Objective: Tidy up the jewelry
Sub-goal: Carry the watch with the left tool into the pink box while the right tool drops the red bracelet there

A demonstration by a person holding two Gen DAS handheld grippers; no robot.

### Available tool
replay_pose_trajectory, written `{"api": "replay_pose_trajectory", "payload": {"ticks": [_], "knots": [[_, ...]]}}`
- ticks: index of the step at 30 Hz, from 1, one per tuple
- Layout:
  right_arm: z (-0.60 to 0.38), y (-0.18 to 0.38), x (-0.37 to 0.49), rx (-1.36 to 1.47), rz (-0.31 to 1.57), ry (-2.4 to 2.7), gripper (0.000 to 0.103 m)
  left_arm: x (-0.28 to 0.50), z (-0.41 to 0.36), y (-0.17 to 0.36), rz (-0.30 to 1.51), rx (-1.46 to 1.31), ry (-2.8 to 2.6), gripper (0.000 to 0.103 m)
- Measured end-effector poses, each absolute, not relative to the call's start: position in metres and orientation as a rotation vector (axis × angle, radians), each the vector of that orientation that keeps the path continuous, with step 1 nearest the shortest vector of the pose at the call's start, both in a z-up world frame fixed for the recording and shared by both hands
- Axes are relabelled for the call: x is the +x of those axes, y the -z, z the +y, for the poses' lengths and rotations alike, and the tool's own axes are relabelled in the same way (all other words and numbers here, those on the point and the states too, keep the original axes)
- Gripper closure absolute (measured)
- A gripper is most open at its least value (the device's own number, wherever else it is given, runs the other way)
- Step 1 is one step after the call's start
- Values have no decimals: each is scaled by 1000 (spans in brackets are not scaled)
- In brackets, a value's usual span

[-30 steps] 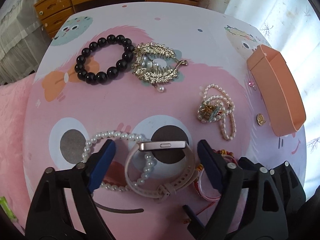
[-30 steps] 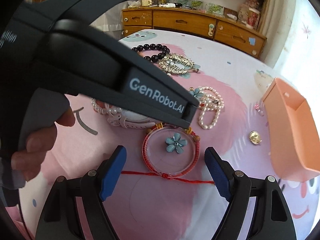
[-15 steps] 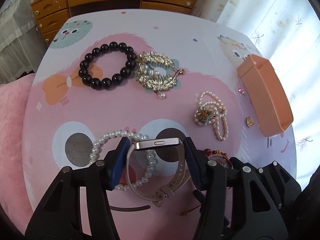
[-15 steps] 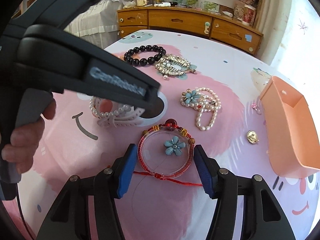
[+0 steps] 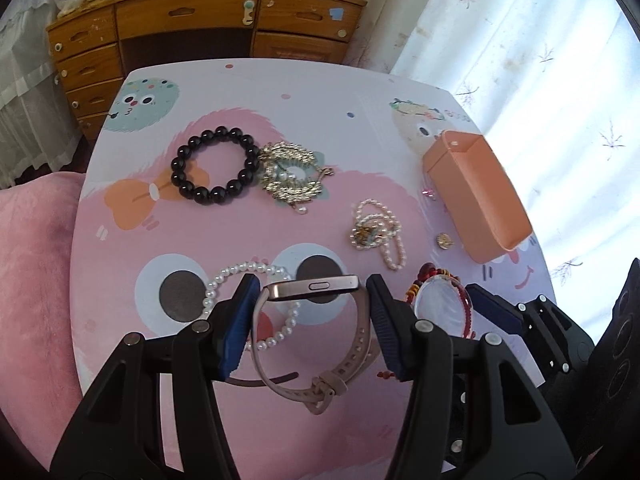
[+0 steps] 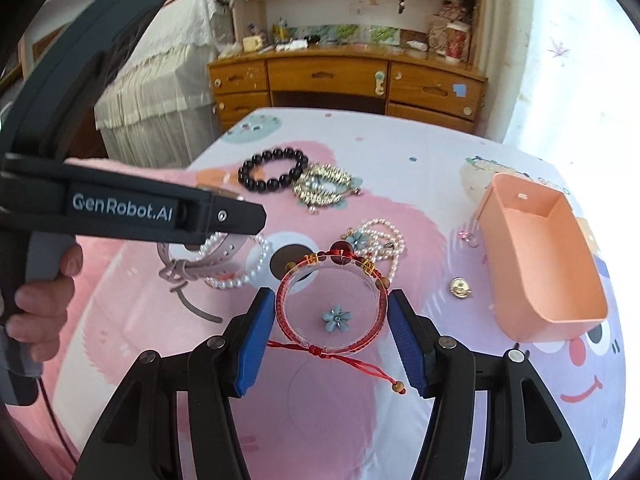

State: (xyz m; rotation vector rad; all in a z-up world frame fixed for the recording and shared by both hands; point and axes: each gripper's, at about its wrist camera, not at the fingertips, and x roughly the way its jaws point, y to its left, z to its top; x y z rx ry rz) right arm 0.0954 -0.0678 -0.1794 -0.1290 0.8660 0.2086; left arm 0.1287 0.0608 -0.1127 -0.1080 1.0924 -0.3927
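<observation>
My left gripper [image 5: 310, 312] is shut on a pale pink watch [image 5: 314, 287], its strap [image 5: 348, 376] hanging below, lifted above the pink table [image 5: 132, 264]. My right gripper [image 6: 331, 322] is shut on a red cord bracelet [image 6: 294, 330] wound on a clear ring, also lifted; it shows in the left wrist view [image 5: 440, 304]. The watch hangs under the left gripper in the right wrist view [image 6: 208, 260]. An orange box [image 6: 540, 264] lies open at the right; it also shows in the left wrist view [image 5: 476, 192].
On the table lie a black bead bracelet [image 5: 214, 170], a gold hair comb [image 5: 290, 178], a pearl necklace tangle [image 5: 378, 232], a white pearl bracelet [image 5: 224, 284], a blue flower charm [image 6: 336, 317] and a gold earring [image 6: 460, 288]. A wooden dresser [image 5: 200, 28] stands behind.
Both grippers have closed on their items and risen: the left lifted the watch off the pearl bracelet, the right lifted the red bracelet. The flower charm stayed on the table.
</observation>
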Motion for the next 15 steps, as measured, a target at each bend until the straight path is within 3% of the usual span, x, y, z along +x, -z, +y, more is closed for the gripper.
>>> {"api": "replay_pose_trajectory", "payload": {"ticks": [15], "knots": [[-156, 84, 16, 13, 808, -136, 45, 122, -10, 77, 1060, -204, 469, 51]]}}
